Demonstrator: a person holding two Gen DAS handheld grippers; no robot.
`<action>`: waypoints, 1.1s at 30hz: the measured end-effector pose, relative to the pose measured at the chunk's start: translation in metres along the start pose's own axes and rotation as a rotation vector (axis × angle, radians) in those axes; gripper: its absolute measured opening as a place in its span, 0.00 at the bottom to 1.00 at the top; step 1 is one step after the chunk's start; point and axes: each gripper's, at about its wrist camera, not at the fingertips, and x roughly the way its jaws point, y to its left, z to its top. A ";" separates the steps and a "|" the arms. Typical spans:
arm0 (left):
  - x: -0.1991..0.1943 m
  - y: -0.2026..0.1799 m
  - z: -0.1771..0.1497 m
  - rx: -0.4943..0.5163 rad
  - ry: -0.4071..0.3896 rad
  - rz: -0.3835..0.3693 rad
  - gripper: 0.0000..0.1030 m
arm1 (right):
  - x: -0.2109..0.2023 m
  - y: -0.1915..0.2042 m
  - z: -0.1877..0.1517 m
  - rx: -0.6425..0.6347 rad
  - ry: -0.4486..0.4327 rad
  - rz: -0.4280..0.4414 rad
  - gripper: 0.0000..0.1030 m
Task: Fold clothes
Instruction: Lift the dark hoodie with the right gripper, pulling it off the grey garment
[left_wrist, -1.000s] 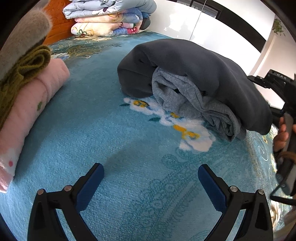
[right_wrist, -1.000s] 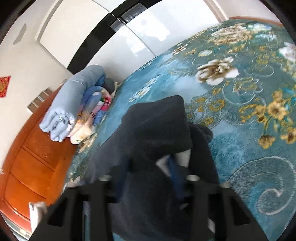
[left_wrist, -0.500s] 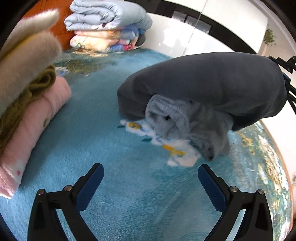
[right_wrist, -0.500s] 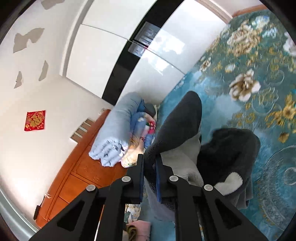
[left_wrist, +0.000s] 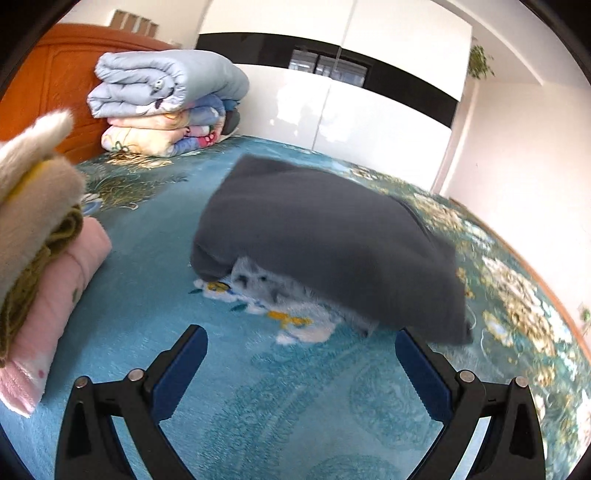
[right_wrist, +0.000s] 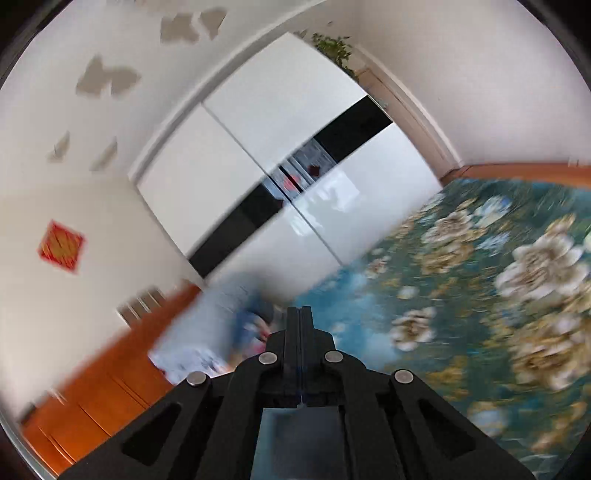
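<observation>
Left wrist view: the left claw (left_wrist: 301, 363) gapes wide over the bed (left_wrist: 221, 387); the grey garment (left_wrist: 325, 251) lies folded mid-frame. Right wrist view, blurred: the right claw (right_wrist: 299, 325) is clenched on nothing, low centre.

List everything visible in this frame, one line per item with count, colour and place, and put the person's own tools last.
Dark garment: 1, charcoal with a paler grey lining showing underneath, folded on the middle of the bed, blurred.
Folded clothes stack: 1 pile of at least three pieces, cream on olive on pink, left edge of the bed.
Folded quilts: 1 stack, pale blue on floral pink, far end against the headboard.
Bedspread: 1, teal with gold and white flowers, covers the bed.
Headboard: 1, orange wood, far left.
Wardrobe: 1, white with a black band, far wall.
Wall decoration: 1, red and gold, left wall.
Left tool: 1, black with blue pads, open, empty.
Right tool: 1, black, shut, empty.
</observation>
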 end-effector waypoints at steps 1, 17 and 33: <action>-0.001 -0.001 0.000 0.001 -0.004 0.005 1.00 | -0.002 -0.002 -0.006 -0.009 0.014 -0.003 0.00; 0.012 0.015 -0.005 -0.044 0.039 0.037 1.00 | 0.143 -0.143 -0.185 0.206 0.498 -0.056 0.51; 0.024 -0.003 -0.016 0.053 0.110 0.035 1.00 | 0.243 -0.229 -0.236 0.404 0.541 0.198 0.50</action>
